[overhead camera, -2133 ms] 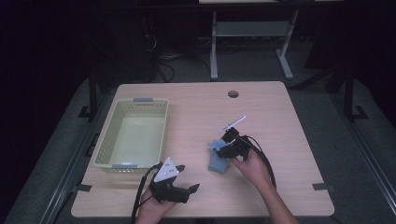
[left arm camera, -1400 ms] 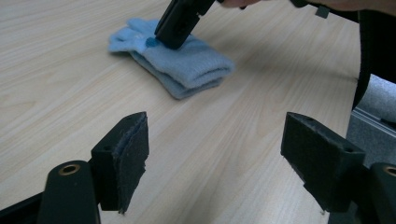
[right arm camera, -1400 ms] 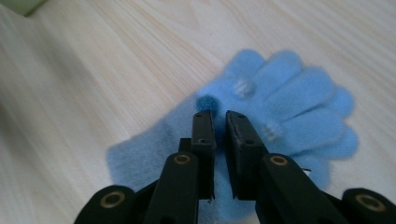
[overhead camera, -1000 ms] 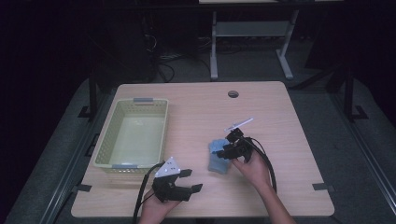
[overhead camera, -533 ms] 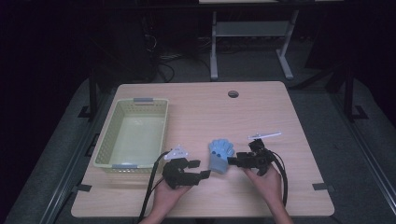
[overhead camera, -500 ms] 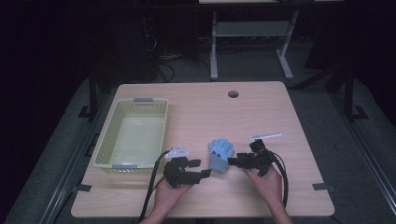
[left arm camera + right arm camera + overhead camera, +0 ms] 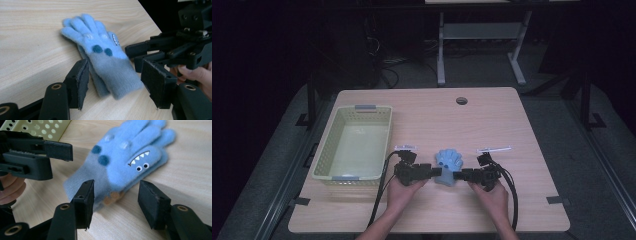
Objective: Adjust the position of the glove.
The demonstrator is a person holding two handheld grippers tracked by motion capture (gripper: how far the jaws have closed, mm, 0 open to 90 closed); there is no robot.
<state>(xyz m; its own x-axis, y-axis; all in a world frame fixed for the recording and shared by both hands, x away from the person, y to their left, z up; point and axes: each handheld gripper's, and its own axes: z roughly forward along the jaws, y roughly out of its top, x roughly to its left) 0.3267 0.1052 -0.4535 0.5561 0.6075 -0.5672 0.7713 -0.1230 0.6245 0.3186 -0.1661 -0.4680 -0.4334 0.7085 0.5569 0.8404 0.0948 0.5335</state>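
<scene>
The right gripper view shows toothy eyes on the blue glove [image 7: 125, 162], lying on the desk [image 7: 512, 120] between both grippers. Left gripper [image 7: 117, 82] and right gripper [image 7: 115, 200] jaws stand apart. Earlier, the right gripper held it farther off.

You work at a light wood table [image 7: 492, 120] with a round cable hole [image 7: 461, 100] near its far edge, upper centre of the high view. Dark tape tabs [image 7: 556, 200] sit at the near corners, lower left and lower right. Grey carpeted floor [image 7: 562, 115] surrounds you. Beyond, top centre, a white metal desk frame [image 7: 477, 35] stands on the floor, with loose cables [image 7: 387, 70] to its left. The room around is dim, nearly black.
</scene>
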